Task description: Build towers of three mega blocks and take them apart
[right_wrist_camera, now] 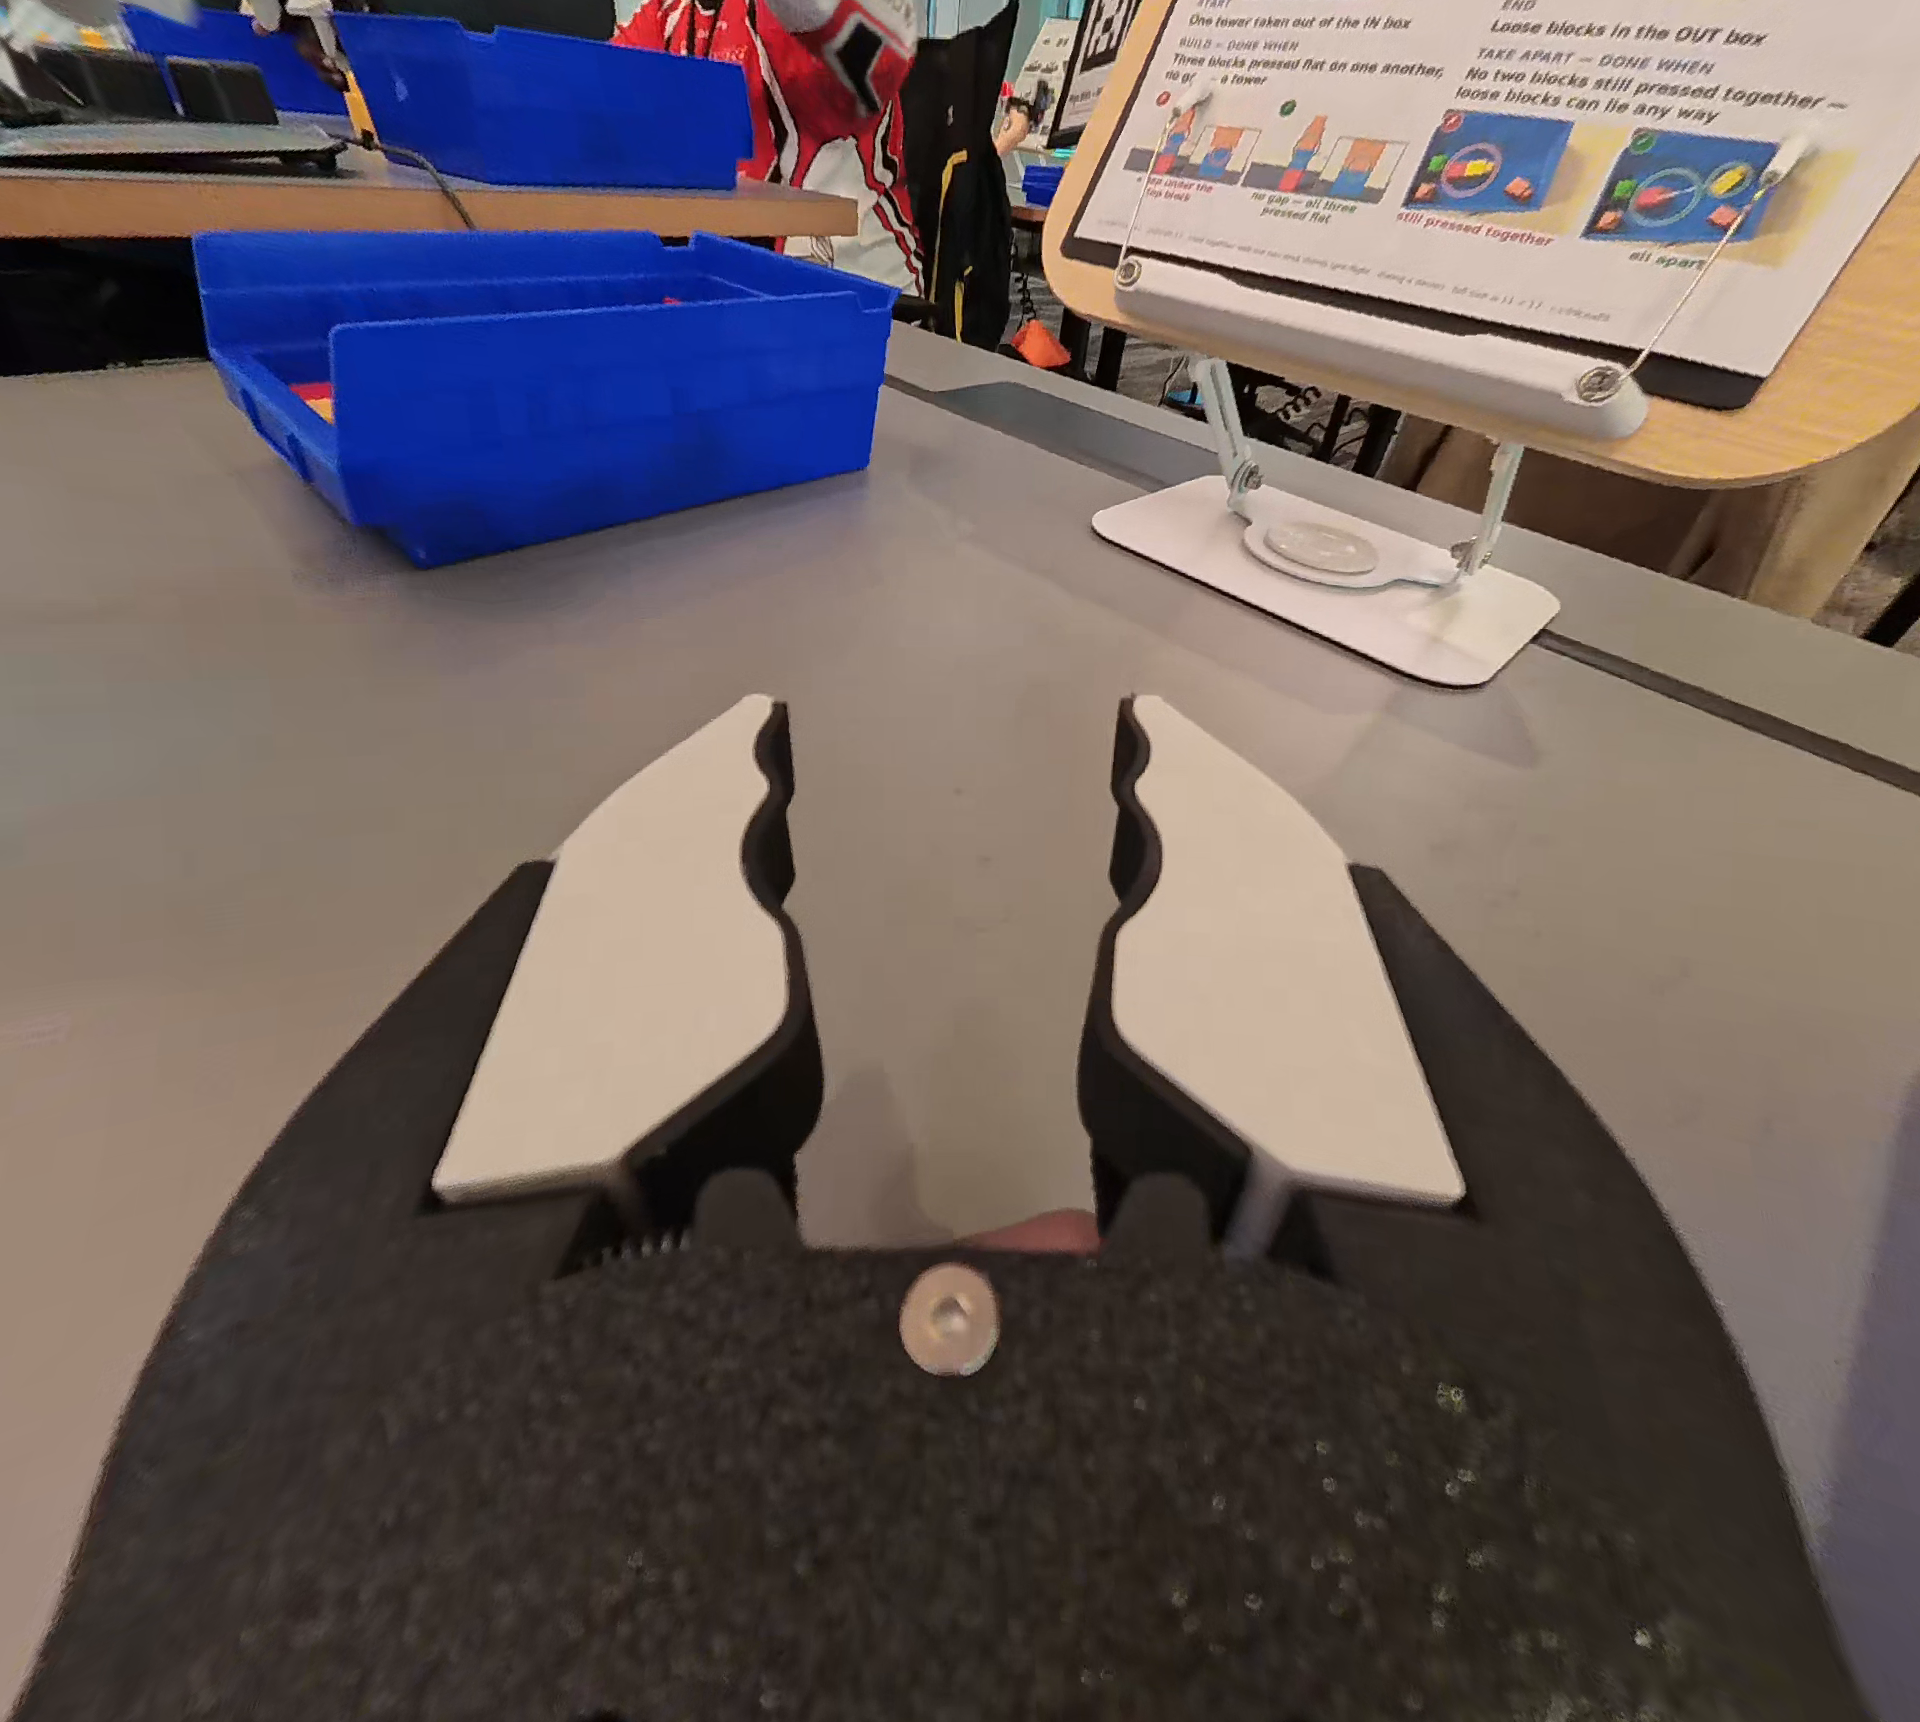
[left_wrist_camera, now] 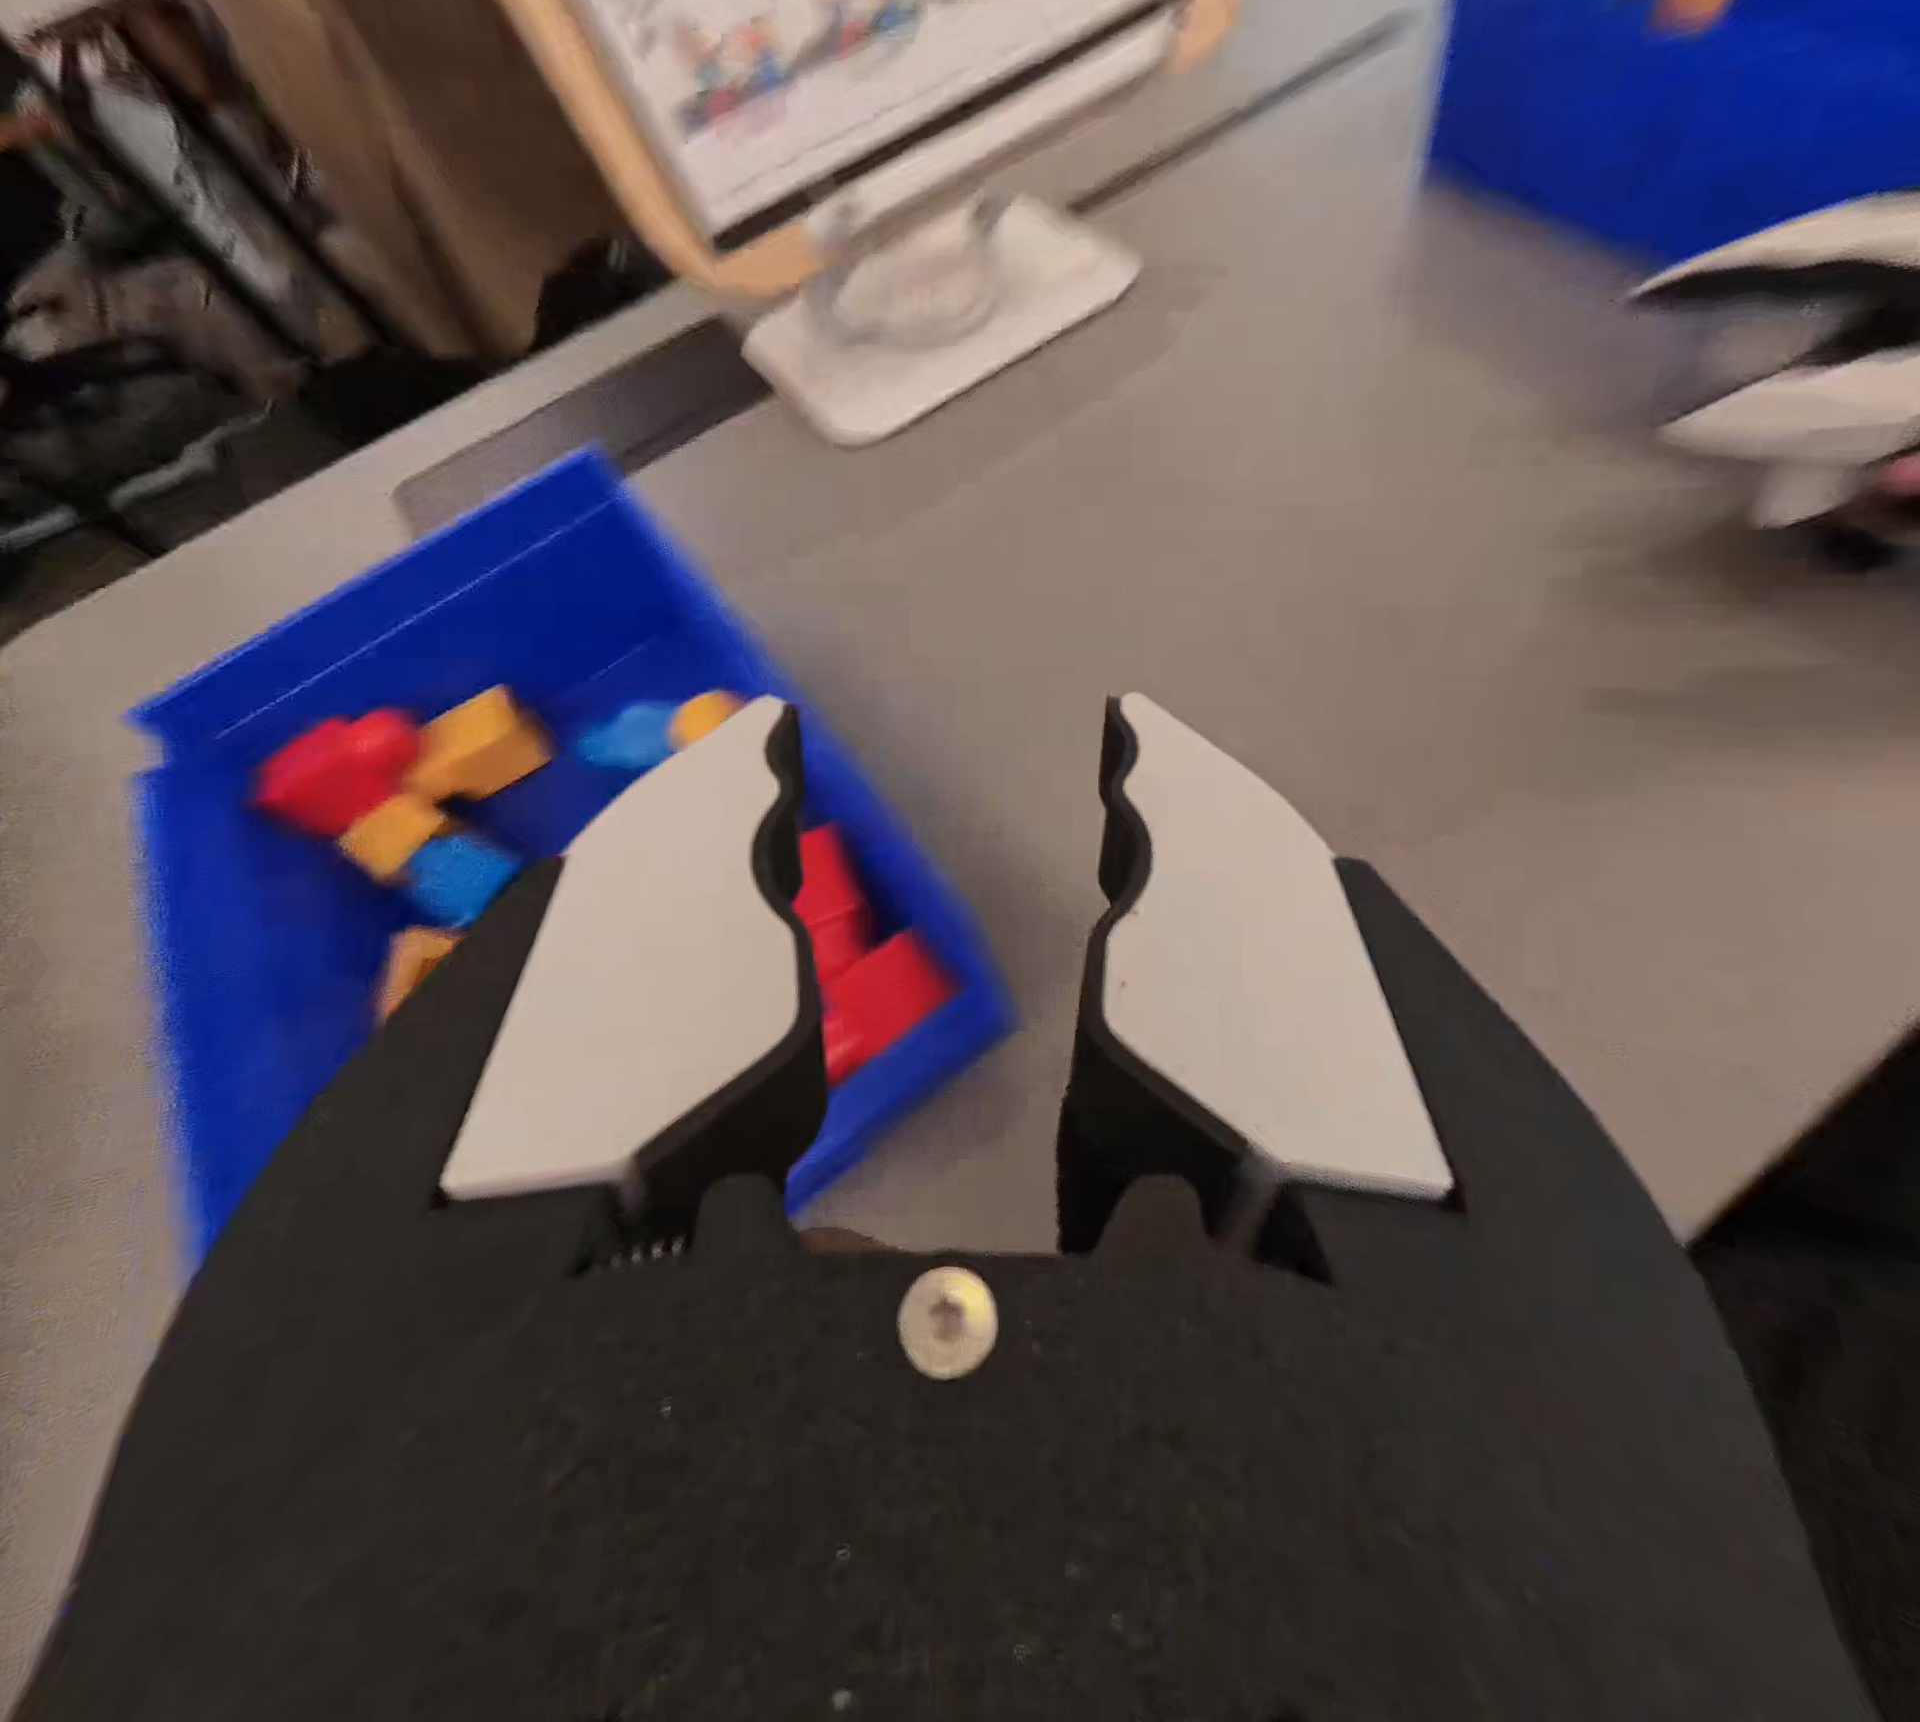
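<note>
Grey table (right_wrist_camera: 416,737) fills both views, with more tables, blue bins and a person in a red and white top behind it. Landmark: wooden instruction stand (right_wrist_camera: 1351,571) on a white base, carrying a printed sheet.

Left gripper (left_wrist_camera: 951,716): fingers apart, nothing between them, only bare table showing through the gap. It hangs over the near right corner of a blue bin (left_wrist_camera: 582,550) that sits on the table well to the left of the stand and nearer the camera. Loose mega blocks (left_wrist_camera: 416,799) in red, orange and light blue lie in that bin; more red ones show beside the left finger. View is motion-blurred, so block count unclear.

Right gripper (right_wrist_camera: 951,716): fingers apart, grasp bare, low over the table in front of the stand and left of its base. It also appears blurred at the right edge of the left wrist view.

Second blue bin (left_wrist_camera: 1714,62) stands right of the stand, red and orange blocks poking above its rim, blurred. No tower visible on the open table.
</note>
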`<state>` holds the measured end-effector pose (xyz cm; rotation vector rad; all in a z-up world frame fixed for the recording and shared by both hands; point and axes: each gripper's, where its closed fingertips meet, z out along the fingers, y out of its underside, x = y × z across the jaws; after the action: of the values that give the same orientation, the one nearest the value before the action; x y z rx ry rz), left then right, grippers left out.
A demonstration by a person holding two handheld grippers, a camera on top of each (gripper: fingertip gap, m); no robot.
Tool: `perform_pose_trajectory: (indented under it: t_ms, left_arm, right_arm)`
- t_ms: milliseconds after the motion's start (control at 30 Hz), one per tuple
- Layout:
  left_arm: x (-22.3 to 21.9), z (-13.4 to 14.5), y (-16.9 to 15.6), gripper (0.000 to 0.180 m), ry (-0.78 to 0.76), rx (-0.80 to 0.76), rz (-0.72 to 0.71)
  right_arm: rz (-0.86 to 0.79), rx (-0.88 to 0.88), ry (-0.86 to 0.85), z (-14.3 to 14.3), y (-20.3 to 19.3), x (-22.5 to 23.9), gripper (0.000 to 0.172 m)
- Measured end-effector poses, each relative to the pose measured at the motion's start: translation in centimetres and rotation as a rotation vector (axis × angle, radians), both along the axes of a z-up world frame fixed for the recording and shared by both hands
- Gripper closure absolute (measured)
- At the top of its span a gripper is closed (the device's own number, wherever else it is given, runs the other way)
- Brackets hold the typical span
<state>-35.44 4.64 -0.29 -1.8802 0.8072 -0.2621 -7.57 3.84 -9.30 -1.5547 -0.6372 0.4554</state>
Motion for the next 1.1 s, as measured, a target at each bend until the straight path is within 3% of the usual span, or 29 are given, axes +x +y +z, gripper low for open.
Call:
perform_pose_trajectory:
  t_ms: [100,233,367,500,633,700,933,1000,1100]
  left_arm:
    - [-4.8,-3.6,5.7,0.12,0.193,-0.213,0.0]
    - [-7.2,-10.5,10.9,0.12,0.293,-0.494,-0.01]
    - [-6.1,-13.4,13.1,0.121,0.22,-0.605,-0.037]
    - [-6.2,-15.2,13.1,0.118,0.281,-0.666,-0.067]
    - [-6.1,-16.3,12.5,0.12,0.346,-0.72,-0.093]
    - [-5.9,-16.8,12.0,0.131,0.361,-0.756,-0.109]
    - [-7.4,-17.0,12.2,0.131,0.504,-0.752,-0.108]
    - [-7.9,-15.7,12.0,0.132,0.513,-0.736,-0.108]
    - [-7.3,-11.0,11.6,0.132,0.447,-0.664,-0.123]
  right_arm:
    - [0.006,-0.001,0.004,0.0,0.0,-0.1,0.113]
    - [0.009,-0.007,0.014,0.0,0.0,0.0,0.113]
    - [0.01,-0.027,0.038,0.0,0.2,0.2,0.113]
    - [0.012,-0.036,0.053,0.0,0.3,0.2,0.113]
    - [0.018,-0.035,0.038,-0.1,0.2,0.0,0.114]
    - [0.021,-0.033,0.034,-0.1,0.2,-0.1,0.114]
    - [0.026,-0.029,0.031,-0.1,0.1,-0.1,0.115]
    - [0.027,-0.028,0.032,0.0,0.1,-0.1,0.116]
    - [0.031,-0.031,0.04,0.0,0.1,-0.2,0.116]
